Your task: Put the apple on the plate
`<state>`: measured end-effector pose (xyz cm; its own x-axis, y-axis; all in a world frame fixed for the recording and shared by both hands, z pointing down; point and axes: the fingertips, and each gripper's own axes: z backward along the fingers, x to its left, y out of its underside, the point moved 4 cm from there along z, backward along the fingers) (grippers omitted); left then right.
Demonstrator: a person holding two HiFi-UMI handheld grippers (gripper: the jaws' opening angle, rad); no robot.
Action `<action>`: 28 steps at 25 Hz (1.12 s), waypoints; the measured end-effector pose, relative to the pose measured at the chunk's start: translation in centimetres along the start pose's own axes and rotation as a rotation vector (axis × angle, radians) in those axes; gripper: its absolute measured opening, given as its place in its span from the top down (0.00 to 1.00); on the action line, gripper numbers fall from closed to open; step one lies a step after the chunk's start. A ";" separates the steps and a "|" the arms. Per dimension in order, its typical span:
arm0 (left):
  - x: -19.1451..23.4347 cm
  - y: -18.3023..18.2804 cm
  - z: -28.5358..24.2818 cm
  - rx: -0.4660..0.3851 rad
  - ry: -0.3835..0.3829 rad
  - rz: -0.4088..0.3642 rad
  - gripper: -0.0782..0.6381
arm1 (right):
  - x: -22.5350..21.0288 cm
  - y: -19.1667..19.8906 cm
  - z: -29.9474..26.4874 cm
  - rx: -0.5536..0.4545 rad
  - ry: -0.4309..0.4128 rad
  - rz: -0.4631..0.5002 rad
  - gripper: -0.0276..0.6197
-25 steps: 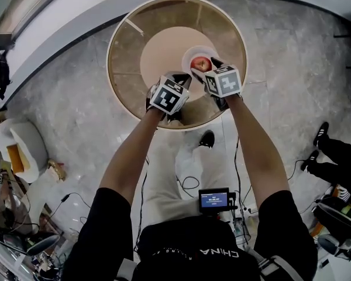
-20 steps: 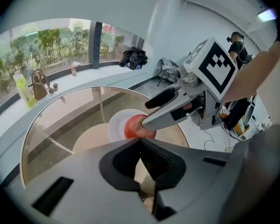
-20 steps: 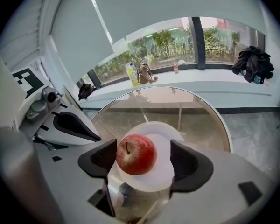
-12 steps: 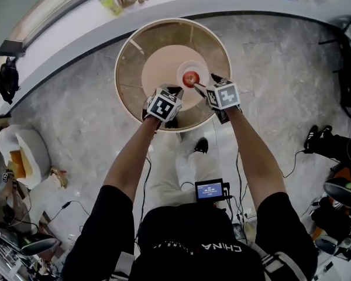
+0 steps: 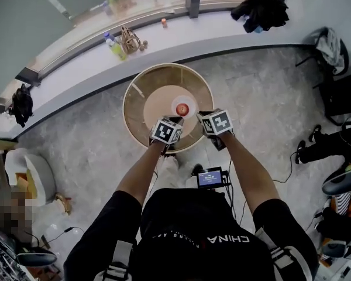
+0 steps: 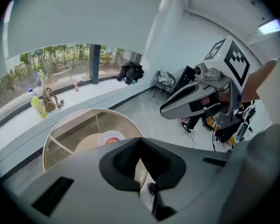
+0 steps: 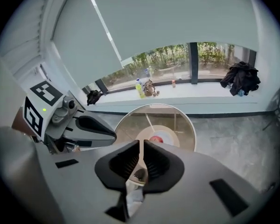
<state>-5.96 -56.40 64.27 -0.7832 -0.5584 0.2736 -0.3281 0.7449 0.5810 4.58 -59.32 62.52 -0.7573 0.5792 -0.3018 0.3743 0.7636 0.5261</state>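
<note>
The red apple (image 5: 182, 109) lies on the small white plate (image 5: 176, 103) in the middle of the round glass-topped table (image 5: 134, 92). Both grippers hang high above the table's near edge, apart from apple and plate. My left gripper (image 5: 175, 121) is shut and empty; its view has the plate (image 6: 106, 135) and apple (image 6: 113, 141) far below. The jaws of my right gripper (image 5: 200, 115) are closing and stand almost together, with nothing between them. Past its jaws the apple (image 7: 156, 139) rests on the plate (image 7: 164, 135). Each gripper appears in the other's view: the right gripper (image 6: 196, 97) and the left gripper (image 7: 91, 127).
Behind the table runs a curved window ledge with bottles (image 5: 112, 44), a small bag (image 5: 130, 40) and dark clothes (image 5: 263, 7). A small screen (image 5: 210, 178) hangs at my waist. A seated person's legs (image 5: 316, 148) are at the right, a white seat (image 5: 29, 168) at the left.
Both grippers have lifted well away from the table, and the table now looks smaller and farther. The apple stays on the plate.
</note>
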 end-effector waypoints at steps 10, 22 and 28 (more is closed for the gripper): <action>-1.8 -0.3 4.8 -0.036 -0.028 -0.090 0.87 | 3.0 -1.1 6.6 -0.097 0.049 0.032 0.91; -5.0 -0.7 6.0 -0.068 -0.066 -0.119 0.87 | 3.0 1.1 10.0 -0.126 0.089 0.055 0.91; -8.8 3.4 7.1 -0.089 -0.080 0.021 0.87 | 2.1 6.7 11.5 -0.095 0.098 0.063 0.91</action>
<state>-3.93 -46.40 58.42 -0.8303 -0.5094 0.2262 -0.2658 0.7186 0.6426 11.66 -49.73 56.27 -0.7842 0.5909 -0.1893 0.3742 0.6937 0.6155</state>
